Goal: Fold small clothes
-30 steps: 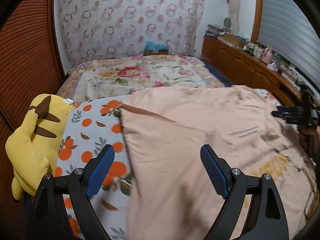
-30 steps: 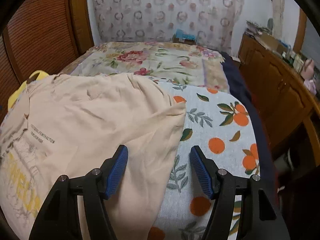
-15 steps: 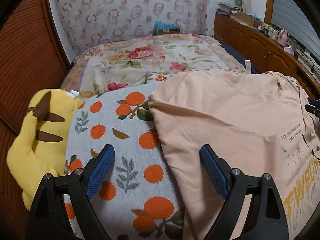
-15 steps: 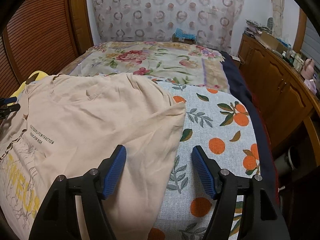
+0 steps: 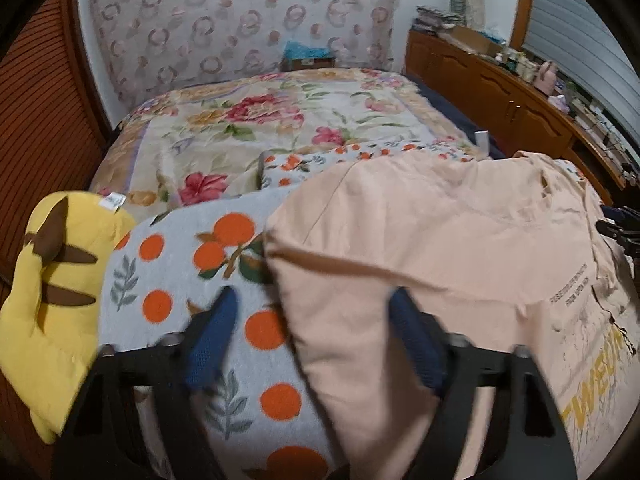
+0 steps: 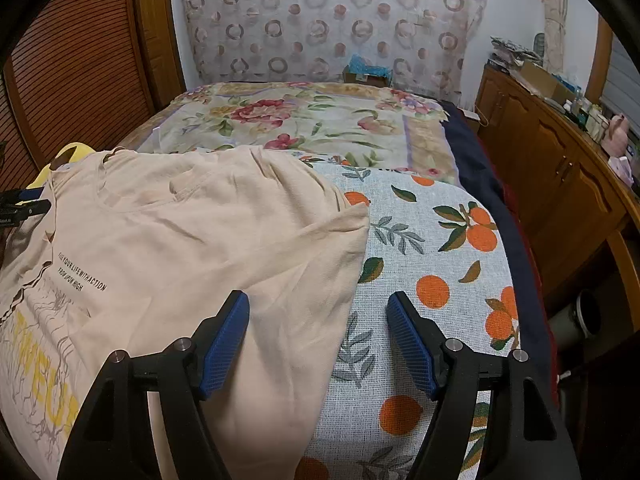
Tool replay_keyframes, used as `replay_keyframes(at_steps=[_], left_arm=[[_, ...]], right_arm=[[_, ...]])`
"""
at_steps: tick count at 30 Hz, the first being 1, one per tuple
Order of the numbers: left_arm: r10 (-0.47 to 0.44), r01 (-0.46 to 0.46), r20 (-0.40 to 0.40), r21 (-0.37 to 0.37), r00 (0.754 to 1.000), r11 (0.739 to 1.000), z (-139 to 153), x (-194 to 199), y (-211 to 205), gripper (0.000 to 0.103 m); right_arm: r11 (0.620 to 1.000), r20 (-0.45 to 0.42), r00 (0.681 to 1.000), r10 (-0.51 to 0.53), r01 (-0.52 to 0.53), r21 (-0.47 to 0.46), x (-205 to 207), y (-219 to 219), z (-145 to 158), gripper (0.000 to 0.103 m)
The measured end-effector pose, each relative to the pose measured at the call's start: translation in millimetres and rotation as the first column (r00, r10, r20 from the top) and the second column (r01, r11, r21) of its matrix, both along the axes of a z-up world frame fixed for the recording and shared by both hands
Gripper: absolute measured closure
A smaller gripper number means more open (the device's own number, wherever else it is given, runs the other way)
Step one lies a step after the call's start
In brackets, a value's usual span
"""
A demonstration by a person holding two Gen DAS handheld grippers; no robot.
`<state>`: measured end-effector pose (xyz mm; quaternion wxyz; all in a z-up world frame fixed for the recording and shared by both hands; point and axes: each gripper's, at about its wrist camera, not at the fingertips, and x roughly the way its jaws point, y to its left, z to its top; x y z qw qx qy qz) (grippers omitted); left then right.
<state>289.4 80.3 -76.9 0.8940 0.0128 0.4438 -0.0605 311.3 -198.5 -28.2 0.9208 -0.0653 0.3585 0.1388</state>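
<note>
Both my grippers hung over the peach T-shirt (image 6: pixel 192 240) on the orange-print blanket (image 6: pixel 436 248). My left gripper (image 5: pixel 312 320) had just been narrowing over the shirt's nine-o'clock edge, pinching nothing. My right gripper (image 6: pixel 318 320) had been widening, fingers spread astride the three-o'clock edge.

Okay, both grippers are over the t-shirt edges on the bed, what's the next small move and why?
Probably finish closing the left gripper on the peach t-shirt edge. Its jaws have just been narrowing and straddle that side edge without pinching it yet. The right gripper straddles the opposite edge, jaws just widening, so it should close next, before any fold.
</note>
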Motion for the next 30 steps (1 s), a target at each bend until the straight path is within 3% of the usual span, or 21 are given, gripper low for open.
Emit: replay_keyframes(at_steps=[2, 5, 11, 13, 15, 16, 17, 18, 21, 23, 30], left_arm=[[-0.024, 0.024, 0.002, -0.035, 1.0, 0.999, 2.9, 2.3, -0.5, 0.067], [-0.044, 0.044, -0.01, -0.048, 0.999, 0.998, 5.2, 6.7, -2.4, 0.082], [-0.058, 0.056, -0.04, -0.047, 0.997, 0.997, 6.9, 14.0, -1.9, 0.081], [-0.057, 0.055, -0.045, -0.051, 0.997, 0.997, 6.7, 16.1, -0.1, 0.081], [-0.056, 0.053, -0.052, -0.061, 0.997, 0.997, 6.5, 17.0, 1.2, 0.085], [-0.072, 0.068, -0.061, -0.078, 0.995, 0.995, 6.5, 16.3, 0.1, 0.096], [-0.099, 0.091, -0.076, -0.102, 0.992, 0.991, 7.8, 14.2, -3.5, 0.096], [-0.11, 0.102, -0.072, -0.107, 0.991, 0.989, 10.6, 10.7, -7.2, 0.096], [-0.116, 0.115, -0.006, -0.062, 0.993, 0.991, 30.2, -13.5, -21.6, 0.096], [-0.12, 0.123, 0.045, -0.068, 0.992, 0.99, 47.9, -36.7, -27.2, 0.096], [-0.119, 0.131, 0.203, -0.045, 0.972, 0.99, 96.4, -133.3, -32.2, 0.096]], right_arm=[[1.0, -0.001, 1.0, 0.0, 0.0, 0.001, 0.4, -0.2, 0.1, 0.029], [1.0, -0.002, 1.0, 0.008, -0.008, -0.001, 1.6, 0.7, 0.4, 0.029], [0.999, -0.031, 0.998, 0.054, -0.054, 0.002, 24.9, 1.8, 4.2, 0.029], [0.998, -0.036, 0.997, 0.067, -0.067, -0.011, 31.3, 4.4, 5.2, 0.036], [0.996, -0.038, 0.995, 0.088, -0.088, -0.011, 35.0, 6.7, 6.5, 0.054], [0.995, -0.037, 0.995, 0.094, -0.094, -0.01, 35.5, 7.6, 7.2, 0.071], [0.995, -0.041, 0.995, 0.096, -0.097, -0.009, 35.9, 7.6, 7.5, 0.091], [0.995, -0.046, 0.994, 0.103, -0.103, -0.002, 35.8, 8.0, 7.6, 0.096], [0.991, -0.033, 0.992, 0.121, -0.123, -0.056, 29.3, 15.7, 10.1, 0.096], [0.992, -0.001, 0.993, 0.121, -0.121, -0.045, 18.8, 15.4, 18.5, 0.097], [0.993, 0.199, 0.974, 0.111, -0.114, 0.005, -62.7, -3.7, 63.0, 0.097]])
